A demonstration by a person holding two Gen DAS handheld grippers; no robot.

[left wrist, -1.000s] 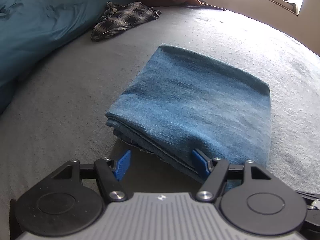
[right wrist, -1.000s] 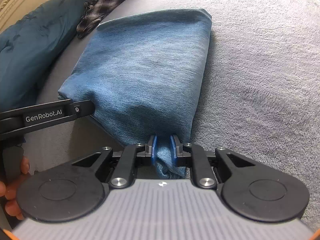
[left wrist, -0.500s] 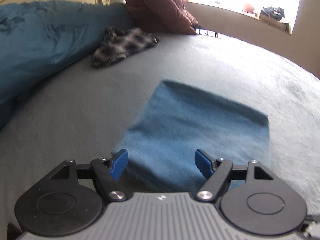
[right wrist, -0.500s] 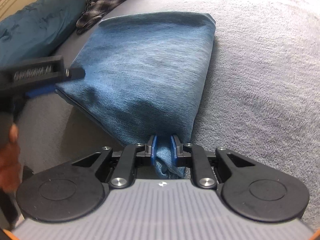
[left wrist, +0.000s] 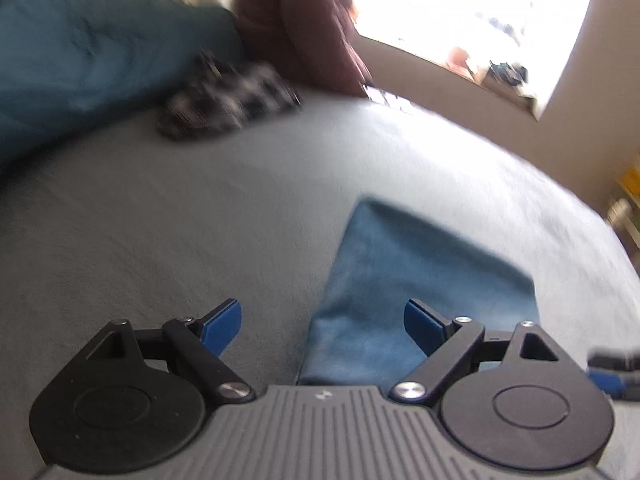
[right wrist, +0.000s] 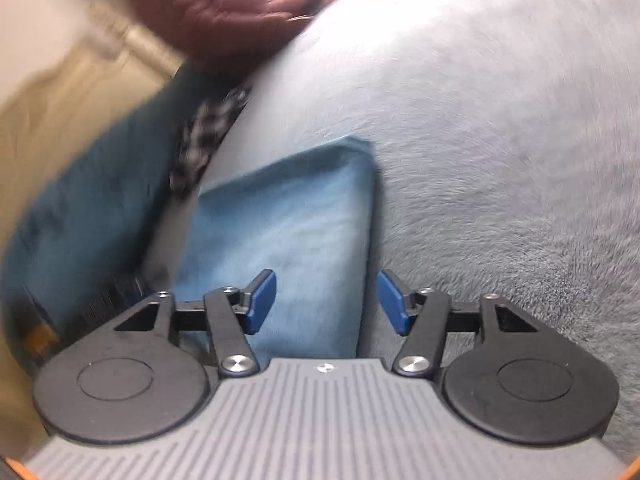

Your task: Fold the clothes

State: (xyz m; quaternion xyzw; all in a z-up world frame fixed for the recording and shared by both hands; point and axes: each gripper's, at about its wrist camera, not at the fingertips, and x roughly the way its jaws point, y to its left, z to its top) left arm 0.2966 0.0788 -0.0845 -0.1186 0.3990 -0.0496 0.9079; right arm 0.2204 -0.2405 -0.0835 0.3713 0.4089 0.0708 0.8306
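On the grey bed (left wrist: 224,216) lies one folded blue denim garment (left wrist: 404,280), flat and squared into a rectangle; everything else is placed from it. Beyond its far left corner sits one crumpled dark plaid cloth (left wrist: 228,104), well apart from the denim, and past that cloth a teal duvet (left wrist: 92,48) is heaped along the bed's edge. One maroon quilted garment (left wrist: 304,28) rises behind the plaid cloth, next to a bright window (left wrist: 472,12). Both views are smeared by motion, and no writing or label can be read anywhere.

The left claw (left wrist: 323,326) hangs over the denim's near left edge with its jaws opening wide; its blue pads press on nothing, the left one over bare bed, the right one over the cloth. The right claw (right wrist: 327,300) hangs over the denim's near right edge, its jaws opening too; the fabric (right wrist: 288,240) lies below and between the pads but neither pad presses on it. Its right finger stands over the grey bedcover (right wrist: 500,140) just beside the denim.
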